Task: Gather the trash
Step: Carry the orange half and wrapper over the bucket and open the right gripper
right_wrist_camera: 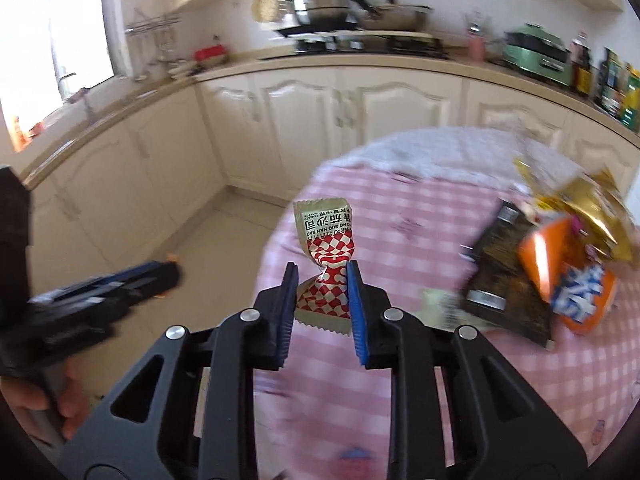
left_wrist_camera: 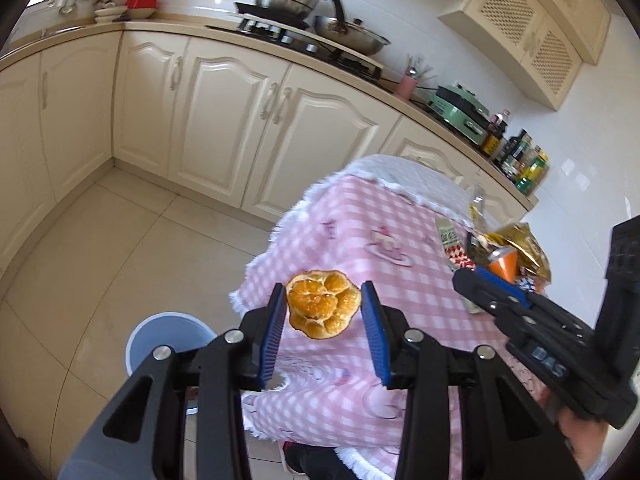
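Above the pink checked table [left_wrist_camera: 360,220], on its left side, the left gripper [left_wrist_camera: 324,308] pinches a dried orange peel [left_wrist_camera: 323,304]. A blue bin [left_wrist_camera: 168,336] sits below, left of the table. Further right, the right gripper [right_wrist_camera: 322,300] squeezes a red-and-white sauce packet [right_wrist_camera: 326,264]. More wrappers [right_wrist_camera: 560,264] lie on the table's right side.

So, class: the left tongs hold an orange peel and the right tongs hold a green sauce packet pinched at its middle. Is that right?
Not quite. The sauce packet is red-and-white checked with a beige end, not green; the right wrist view shows it. The rest stands: the right tongs pinch it at its middle, and the left tongs hold the orange peel.
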`<state>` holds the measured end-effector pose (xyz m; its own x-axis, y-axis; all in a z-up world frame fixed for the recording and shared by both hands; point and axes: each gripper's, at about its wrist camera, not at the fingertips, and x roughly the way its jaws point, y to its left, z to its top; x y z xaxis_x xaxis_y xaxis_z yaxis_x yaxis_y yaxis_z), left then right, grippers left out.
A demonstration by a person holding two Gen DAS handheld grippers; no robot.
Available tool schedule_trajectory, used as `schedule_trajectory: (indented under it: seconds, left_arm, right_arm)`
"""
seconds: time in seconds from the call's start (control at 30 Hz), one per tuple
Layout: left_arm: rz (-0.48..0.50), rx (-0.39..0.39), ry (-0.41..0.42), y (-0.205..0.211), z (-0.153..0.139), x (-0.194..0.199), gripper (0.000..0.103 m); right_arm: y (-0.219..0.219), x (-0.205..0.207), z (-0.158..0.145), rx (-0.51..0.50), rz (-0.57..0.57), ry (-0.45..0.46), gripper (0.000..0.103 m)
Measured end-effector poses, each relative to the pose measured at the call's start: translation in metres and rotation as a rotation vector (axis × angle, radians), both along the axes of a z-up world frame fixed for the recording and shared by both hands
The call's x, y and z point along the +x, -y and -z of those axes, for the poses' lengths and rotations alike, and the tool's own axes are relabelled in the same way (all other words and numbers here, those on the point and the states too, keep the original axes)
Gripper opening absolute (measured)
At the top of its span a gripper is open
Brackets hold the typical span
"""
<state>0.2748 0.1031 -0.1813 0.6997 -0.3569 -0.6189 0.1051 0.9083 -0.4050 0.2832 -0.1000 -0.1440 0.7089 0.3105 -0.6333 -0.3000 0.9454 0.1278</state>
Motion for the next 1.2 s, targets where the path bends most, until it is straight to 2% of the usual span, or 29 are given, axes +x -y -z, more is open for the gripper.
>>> schedule_trajectory:
  seconds: [0.1, 0.23, 0.4, 0.5, 0.6, 0.67, 0.73, 1.0, 1.2]
  left_arm:
    - [-0.042, 0.002, -0.022, -0.024, 0.01, -0.001, 0.037]
    - [-0.131, 0.009, -0.092, -0.068, 0.04, 0.001, 0.037]
    - [-0.212, 0.021, -0.187, -0.109, 0.081, 0.005, 0.037]
    - [-0.245, 0.019, -0.249, -0.129, 0.108, 0.011, 0.037]
    - [-0.268, 0.015, -0.302, -0.144, 0.135, 0.021, 0.037]
    - [-0.273, 0.012, -0.322, -0.15, 0.147, 0.027, 0.037]
    - [-0.278, 0.009, -0.339, -0.153, 0.158, 0.032, 0.037]
    - [-0.259, -0.002, -0.417, -0.153, 0.201, 0.055, 0.037]
    - [-0.24, 0.001, -0.454, -0.144, 0.219, 0.067, 0.037]
  right_arm:
    - [-0.036, 0.004, 0.011, 0.011, -0.091, -0.036, 0.024]
    - [-0.095, 0.019, 0.056, 0.001, -0.203, -0.146, 0.024]
    - [-0.15, 0.042, 0.127, -0.029, -0.269, -0.295, 0.025]
    - [-0.174, 0.055, 0.158, -0.036, -0.287, -0.35, 0.025]
    - [-0.19, 0.072, 0.177, -0.032, -0.289, -0.366, 0.028]
    - [-0.195, 0.08, 0.186, -0.036, -0.279, -0.367, 0.034]
    - [-0.198, 0.092, 0.194, -0.051, -0.26, -0.368, 0.048]
    - [-0.19, 0.105, 0.222, -0.115, -0.208, -0.391, 0.049]
    - [-0.175, 0.108, 0.226, -0.123, -0.164, -0.387, 0.053]
